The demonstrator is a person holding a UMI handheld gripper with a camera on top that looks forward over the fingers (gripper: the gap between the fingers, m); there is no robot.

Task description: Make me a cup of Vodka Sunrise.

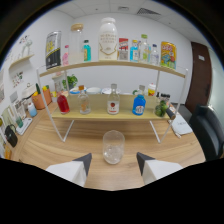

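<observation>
A clear glass cup (113,146) with ice in it stands on the wooden table (55,147), just ahead of my gripper (114,163) and centred on the gap between the fingers. The fingers are open and touch nothing. Beyond the cup, the lower shelf (105,115) of a white wire rack holds a red-liquid bottle (62,100), a small orange-capped bottle (84,101), a clear bottle with a red label (113,101) and a blue-liquid bottle (139,103).
The upper shelf (110,63) carries a large white bottle (108,40), a box (53,49), cartons and several small bottles. Limes (161,108) sit at the lower shelf's right end. A white side rack (17,100) stands left, a dark chair (210,131) right.
</observation>
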